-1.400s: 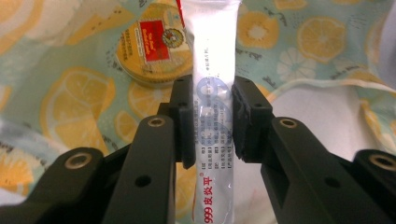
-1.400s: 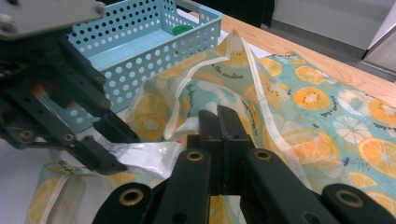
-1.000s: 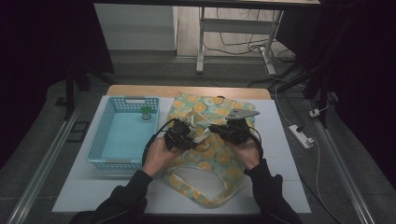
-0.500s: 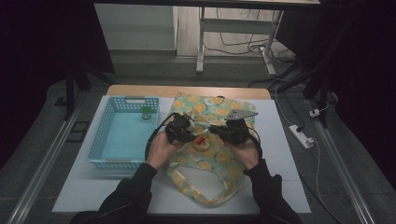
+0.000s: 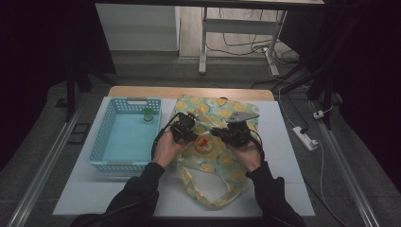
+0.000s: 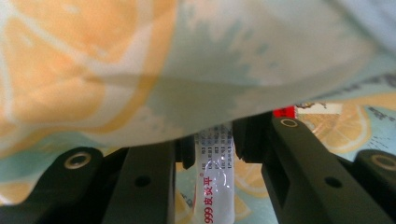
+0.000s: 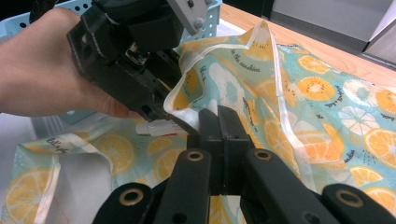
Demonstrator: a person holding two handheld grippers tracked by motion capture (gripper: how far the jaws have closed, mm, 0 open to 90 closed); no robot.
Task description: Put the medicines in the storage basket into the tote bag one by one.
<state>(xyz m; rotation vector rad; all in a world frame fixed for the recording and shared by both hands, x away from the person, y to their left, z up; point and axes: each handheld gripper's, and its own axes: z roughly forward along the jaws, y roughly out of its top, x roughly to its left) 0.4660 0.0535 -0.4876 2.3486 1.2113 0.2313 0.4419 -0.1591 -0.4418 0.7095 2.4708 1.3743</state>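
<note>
left gripper clamps white ointment tube with red print; right gripper pinches shut rim of lemon-print teal tote bag, lifted open.

Table with basket, bag

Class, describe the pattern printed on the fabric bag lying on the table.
Orange citrus slices on pale teal, seen best in the right gripper view: fabric bag.

A small white tube with red print pokes, seemingly level, under the citrus-print bag's lifted edge.
</note>
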